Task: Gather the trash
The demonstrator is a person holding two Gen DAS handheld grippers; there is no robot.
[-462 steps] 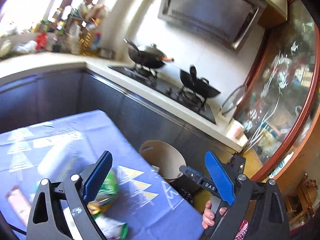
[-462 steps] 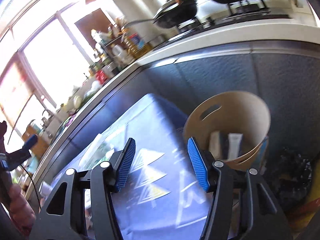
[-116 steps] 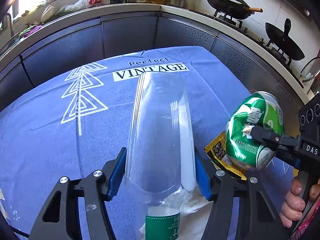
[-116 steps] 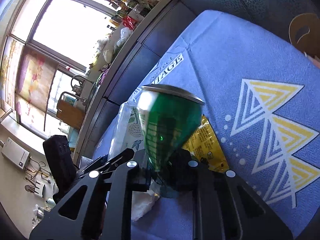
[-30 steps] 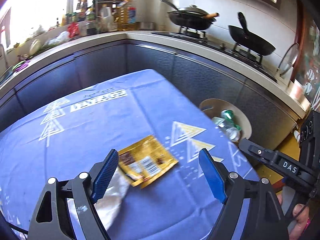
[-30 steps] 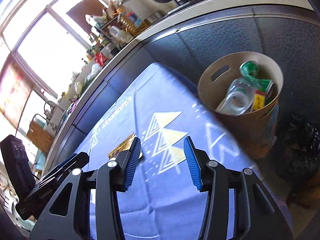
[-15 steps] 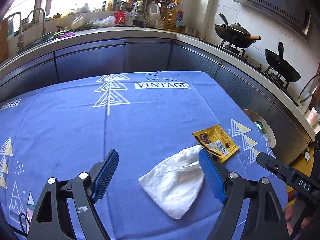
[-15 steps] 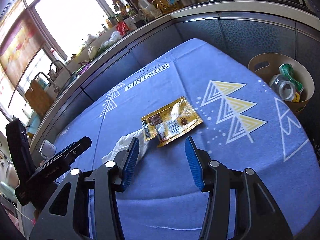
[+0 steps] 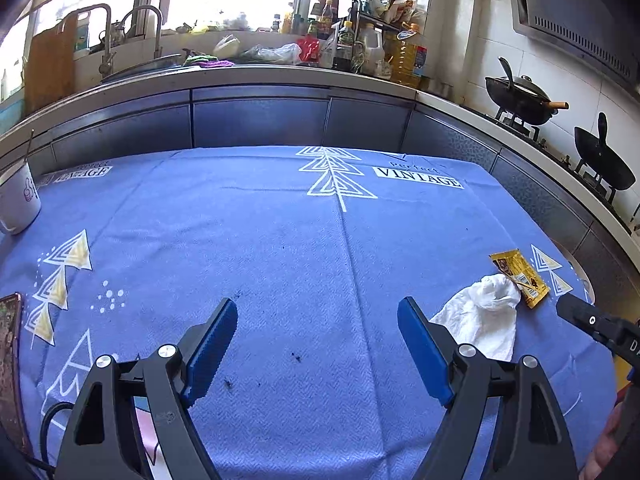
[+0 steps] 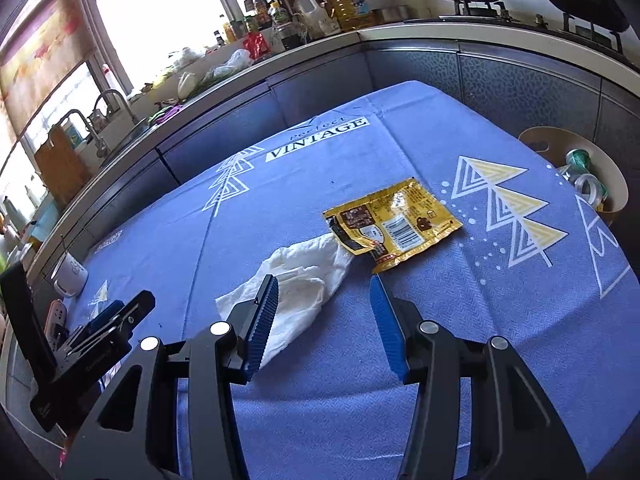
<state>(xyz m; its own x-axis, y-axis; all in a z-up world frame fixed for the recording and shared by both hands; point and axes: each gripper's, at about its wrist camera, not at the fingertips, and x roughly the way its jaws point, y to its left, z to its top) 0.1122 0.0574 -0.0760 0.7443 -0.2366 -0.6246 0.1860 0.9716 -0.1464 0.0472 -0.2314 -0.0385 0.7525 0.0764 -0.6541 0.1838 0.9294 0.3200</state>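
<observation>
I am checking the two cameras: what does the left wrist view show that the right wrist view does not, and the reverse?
Only the left wrist view shows the phone at the table's left edge.

Only the right wrist view shows the bin's inside, holding a green can.

Both share the blue tablecloth, white tissue, yellow wrapper, white mug, and both grippers, left gripper and right gripper, open and empty.

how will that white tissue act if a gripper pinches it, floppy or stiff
Probably floppy: the tissue lies crumpled and folded flat on the tablecloth, so it should drape and hang from one pinch. It looks thin and light, so a push may just bunch it. One corner meets the yellow wrapper, which might shift too.
</observation>
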